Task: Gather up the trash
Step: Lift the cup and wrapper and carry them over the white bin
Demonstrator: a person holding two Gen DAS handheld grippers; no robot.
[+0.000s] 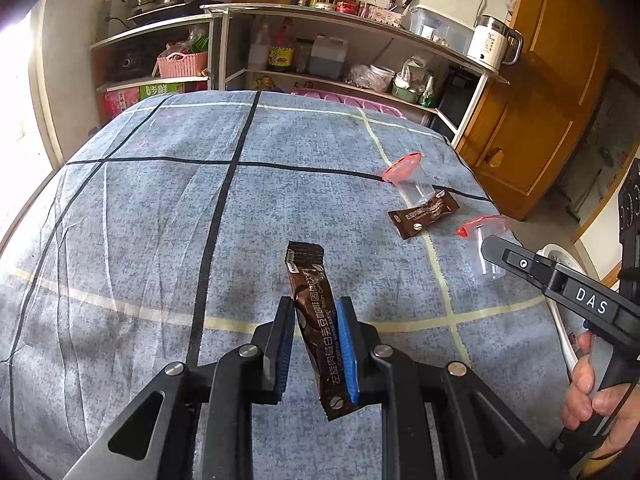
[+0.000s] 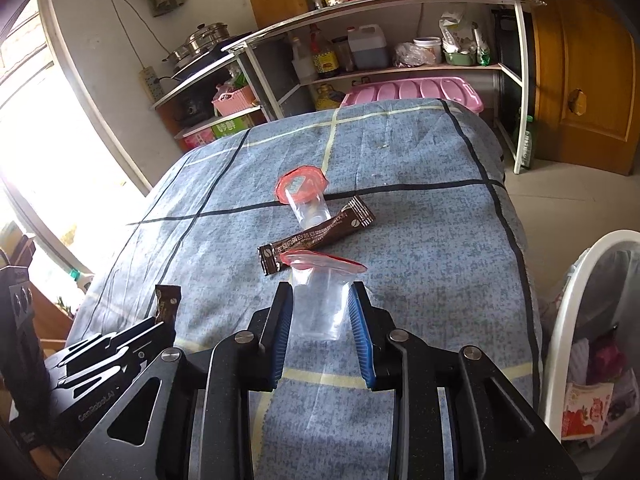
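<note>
My left gripper (image 1: 316,305) is shut on a brown coffee sachet (image 1: 309,276) that stands nearly upright between its blue pads, above the blue checked cloth (image 1: 140,240). My right gripper (image 2: 320,292) is shut on a clear plastic cup (image 2: 318,304) with a red rim, its sides pinched between the pads. A second red-rimmed cup (image 2: 306,200) lies on its side on the cloth ahead, with another brown sachet (image 2: 316,240) lying against it. The left gripper (image 2: 156,326) and the tip of its sachet (image 2: 166,300) show at the lower left of the right wrist view.
A white basket (image 2: 568,320) holding paper and wrappers stands off the cloth's right edge. Shelves (image 1: 340,80) with bottles, jars and pots line the far wall, beside a wooden cabinet (image 1: 540,100). A hand (image 1: 588,392) grips the right tool.
</note>
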